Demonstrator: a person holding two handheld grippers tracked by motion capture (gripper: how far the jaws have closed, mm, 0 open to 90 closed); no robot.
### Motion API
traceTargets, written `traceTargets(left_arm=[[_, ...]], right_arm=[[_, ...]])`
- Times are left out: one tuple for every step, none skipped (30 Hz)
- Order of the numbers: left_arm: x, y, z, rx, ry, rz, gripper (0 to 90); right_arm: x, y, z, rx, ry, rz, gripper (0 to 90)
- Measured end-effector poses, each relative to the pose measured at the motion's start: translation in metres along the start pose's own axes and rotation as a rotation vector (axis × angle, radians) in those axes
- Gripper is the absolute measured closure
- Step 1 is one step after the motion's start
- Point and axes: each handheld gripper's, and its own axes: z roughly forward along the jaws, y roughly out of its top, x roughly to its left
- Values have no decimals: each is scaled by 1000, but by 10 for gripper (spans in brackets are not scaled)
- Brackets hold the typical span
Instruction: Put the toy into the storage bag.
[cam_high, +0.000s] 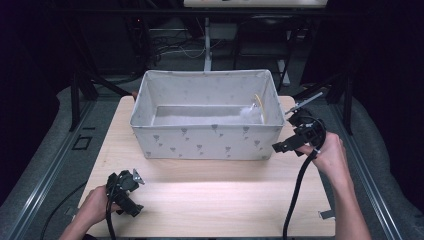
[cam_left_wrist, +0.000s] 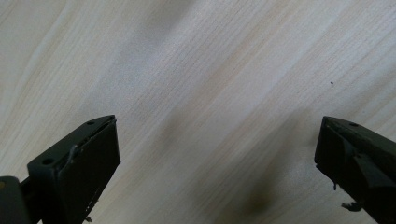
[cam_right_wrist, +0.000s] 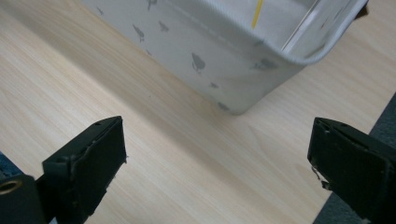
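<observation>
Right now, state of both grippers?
Left gripper: open, empty, over bare table.
Right gripper: open, empty, beside the bin.

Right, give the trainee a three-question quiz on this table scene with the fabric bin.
1. True or false: the left gripper holds something between its fingers.
2. Which corner of the white patterned fabric storage bin is the right gripper nearest? A) front left B) front right C) back left
3. Fill in: both grippers are above the light ____ table.

Key:
1. False; the fingers are apart over bare tabletop.
2. B; the right gripper view shows that corner just ahead of its open fingers.
3. Wooden.
</observation>
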Motion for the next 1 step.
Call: traceTargets(left_arm=[[0, 0, 0, 0, 0, -1, 1]], right_arm=[[-1, -4, 3, 3, -4, 5, 39]])
